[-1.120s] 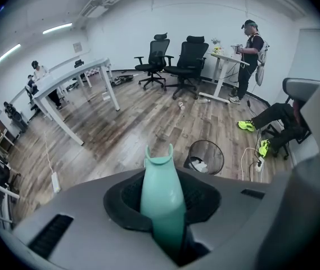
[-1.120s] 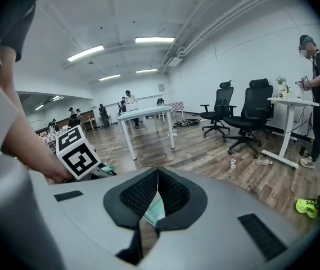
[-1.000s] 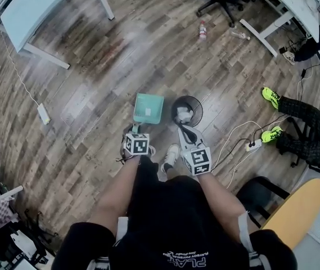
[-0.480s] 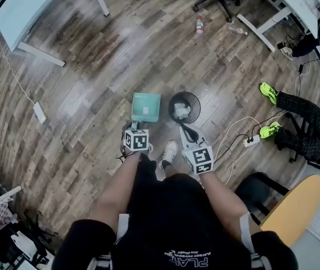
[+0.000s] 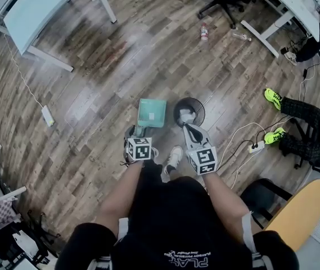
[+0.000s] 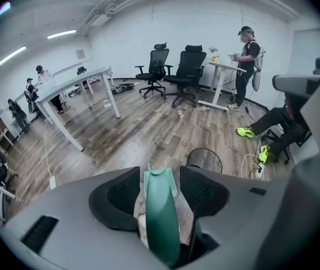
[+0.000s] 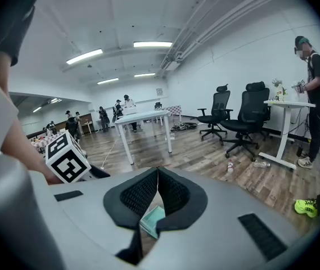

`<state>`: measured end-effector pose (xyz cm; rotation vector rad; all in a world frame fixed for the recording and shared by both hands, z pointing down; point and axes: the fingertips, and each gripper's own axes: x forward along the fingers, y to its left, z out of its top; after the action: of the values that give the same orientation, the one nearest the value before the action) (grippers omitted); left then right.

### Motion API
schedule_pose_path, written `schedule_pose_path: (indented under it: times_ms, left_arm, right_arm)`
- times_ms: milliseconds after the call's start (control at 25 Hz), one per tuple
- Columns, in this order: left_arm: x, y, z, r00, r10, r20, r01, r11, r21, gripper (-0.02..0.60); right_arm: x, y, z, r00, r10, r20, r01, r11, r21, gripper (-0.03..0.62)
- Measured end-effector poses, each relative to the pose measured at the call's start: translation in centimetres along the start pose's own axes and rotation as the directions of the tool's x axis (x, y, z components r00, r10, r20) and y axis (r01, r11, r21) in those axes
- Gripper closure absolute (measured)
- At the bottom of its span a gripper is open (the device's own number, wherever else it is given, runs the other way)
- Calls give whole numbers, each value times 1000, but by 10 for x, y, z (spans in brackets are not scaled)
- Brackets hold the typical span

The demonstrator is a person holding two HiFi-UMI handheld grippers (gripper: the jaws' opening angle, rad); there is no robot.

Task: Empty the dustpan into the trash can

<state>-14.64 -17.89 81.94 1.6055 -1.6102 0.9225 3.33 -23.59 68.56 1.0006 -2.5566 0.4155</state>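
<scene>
- The green dustpan [image 5: 152, 112] lies flat on the wooden floor [image 5: 92, 94], just beside the trash can [image 5: 199, 108], on its left side in the head view. Its tray looks bare, though it is too small to be sure.
- Its handle [image 6: 162, 229] stands between the jaws of the left gripper [image 6: 162, 184], which have just been opening. A gap shows on both sides, so the pads do not press it and the gripper is released.
- I judge that the step in hand is the release. To do it well, the gripper should draw back straight along the handle, with no sideways move, so that no jaw hooks the handle and turns the dustpan.
- The trash can holds white crumpled waste [image 5: 185, 116]; it is better not to knock it.
- The right gripper [image 7: 157, 170] is clenched on nothing, its tips meeting, and points toward the trash can. It can wait there.
</scene>
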Motion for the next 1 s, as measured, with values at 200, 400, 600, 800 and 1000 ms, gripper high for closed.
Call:
schedule_pose_path:
  times_ms: [200,400,600,800,1000]
  left_arm:
    - [-42,-4,18,996,18,92,-12,997,-71,354]
    - [-84,-3,43,975,36,218,-20,997,-79,369]
    - [-130,0,75,950,29,311,-5,997,-78,408]
    - [-173,2,94,909,3,417,32,997,-75,512]
    - [-225,-2,110,835,-27,549,16,1000,25,558]
  right_arm:
    - [-12,-12,6,999,-18,35,17,1000,22,571]
    - [-20,-2,15,998,7,68,-9,1000,24,571]
    - [-38,0,34,992,-27,124,23,999,33,571]
    - [-57,0,58,980,-73,187,71,997,14,571]
    - [-73,18,88,964,-105,245,110,994,-4,571]
